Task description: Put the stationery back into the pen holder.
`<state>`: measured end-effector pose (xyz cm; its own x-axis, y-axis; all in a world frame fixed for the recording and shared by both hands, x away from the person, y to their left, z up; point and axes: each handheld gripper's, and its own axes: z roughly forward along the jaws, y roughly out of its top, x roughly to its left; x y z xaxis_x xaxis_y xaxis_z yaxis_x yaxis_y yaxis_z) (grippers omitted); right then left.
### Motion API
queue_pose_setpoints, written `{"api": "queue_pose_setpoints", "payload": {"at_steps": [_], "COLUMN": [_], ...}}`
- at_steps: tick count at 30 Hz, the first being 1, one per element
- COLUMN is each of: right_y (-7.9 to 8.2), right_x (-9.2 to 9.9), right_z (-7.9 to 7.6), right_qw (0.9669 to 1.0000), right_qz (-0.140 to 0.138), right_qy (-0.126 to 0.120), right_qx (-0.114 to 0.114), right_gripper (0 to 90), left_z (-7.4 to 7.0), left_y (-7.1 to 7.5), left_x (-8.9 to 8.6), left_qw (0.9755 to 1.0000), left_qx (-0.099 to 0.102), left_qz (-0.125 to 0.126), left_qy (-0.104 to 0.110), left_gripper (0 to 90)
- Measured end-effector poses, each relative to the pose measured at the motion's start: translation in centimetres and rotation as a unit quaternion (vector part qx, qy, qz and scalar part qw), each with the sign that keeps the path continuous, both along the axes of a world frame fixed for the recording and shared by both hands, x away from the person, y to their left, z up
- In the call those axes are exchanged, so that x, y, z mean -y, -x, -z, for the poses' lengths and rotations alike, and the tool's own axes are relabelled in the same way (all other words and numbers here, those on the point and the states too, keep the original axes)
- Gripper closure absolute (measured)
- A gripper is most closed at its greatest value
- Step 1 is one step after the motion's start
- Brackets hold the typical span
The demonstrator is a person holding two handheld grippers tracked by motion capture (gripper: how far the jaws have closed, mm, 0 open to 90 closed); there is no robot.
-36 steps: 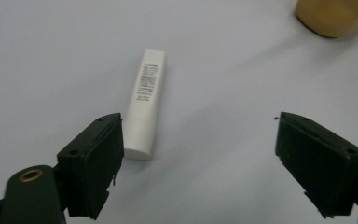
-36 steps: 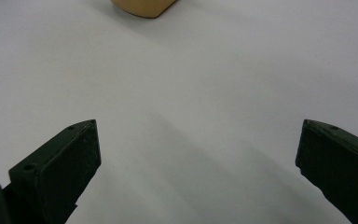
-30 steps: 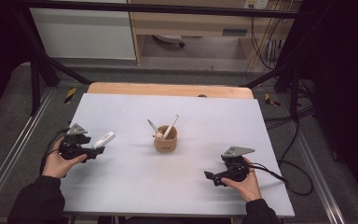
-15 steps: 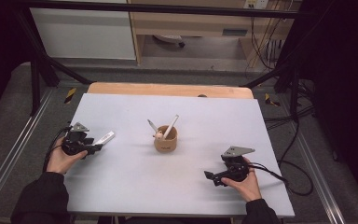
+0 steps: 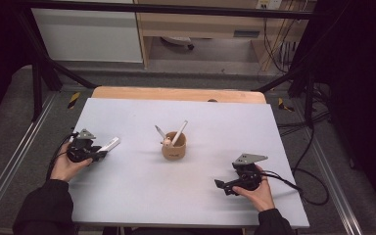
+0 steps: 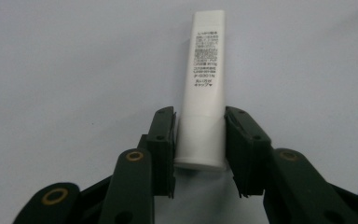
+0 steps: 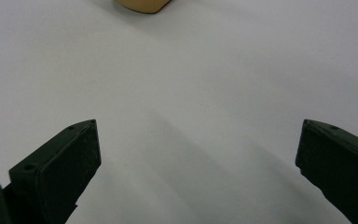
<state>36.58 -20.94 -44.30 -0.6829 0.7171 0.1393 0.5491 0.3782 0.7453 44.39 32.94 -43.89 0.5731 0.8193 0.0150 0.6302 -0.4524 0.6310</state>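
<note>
Left hand-held gripper has just been closing; its pads now touch a white tube lying on the surface, at 9 o'clock from the cup. Right hand-held gripper is wide open w/ nothing between.

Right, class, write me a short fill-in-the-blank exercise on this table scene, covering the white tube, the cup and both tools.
1. The left tool has just been closing around a white plastic ____ with small printed text.
2. The round tan wooden cup holds two ____ sticks.
3. The right tool has its jaws ____, with nothing between them.
4. The cup stands on a pale grey ____.

Missing words: tube; white; open; table
</note>
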Motion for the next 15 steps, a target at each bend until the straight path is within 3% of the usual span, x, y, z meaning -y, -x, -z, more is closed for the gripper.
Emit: {"api": "queue_pose_setpoints", "payload": {"at_steps": [15], "right_y": [0.01], "right_x": [0.03], "right_z": [-0.03], "right_qw": [1.0], "right_qz": [-0.002], "right_qy": [-0.001], "right_qx": [0.0], "right_gripper": [0.6], "left_z": [-0.29], "left_y": [0.04], "left_x": [-0.28], "left_qw": [0.9999], "left_qx": [-0.001], "left_qz": [-0.01], "left_qy": [0.004], "left_gripper": [67.1]}}
